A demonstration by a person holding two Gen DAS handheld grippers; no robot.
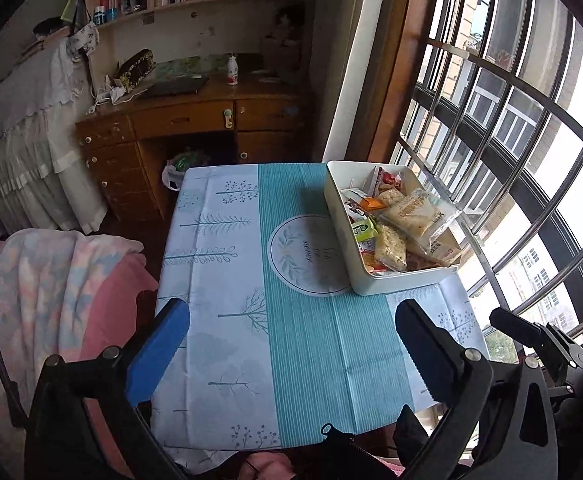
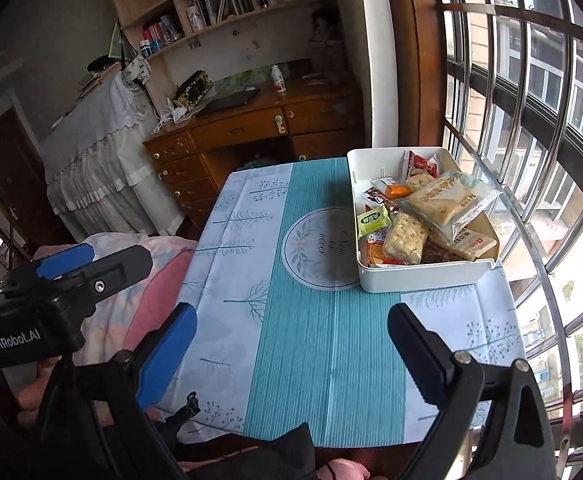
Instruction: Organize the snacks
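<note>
A white rectangular box (image 1: 395, 284) (image 2: 419, 276) stands at the far right of the small table, beside the window. It is filled with several wrapped snacks (image 1: 407, 216) (image 2: 431, 212), among them pale rice bars, a green packet and orange packets. My left gripper (image 1: 291, 312) is open above the near part of the table, nothing between its blue-padded fingers (image 1: 159, 348). My right gripper (image 2: 291, 316) is also open and empty over the near edge. The left gripper (image 2: 91, 258) shows at the left of the right wrist view.
A blue and teal tablecloth (image 1: 299, 360) (image 2: 323, 360) covers the table. A window with metal bars (image 1: 511, 140) runs along the right. A wooden desk (image 1: 195, 116) with a bottle and shelves stands beyond. A pink blanket (image 1: 51, 280) lies left of the table.
</note>
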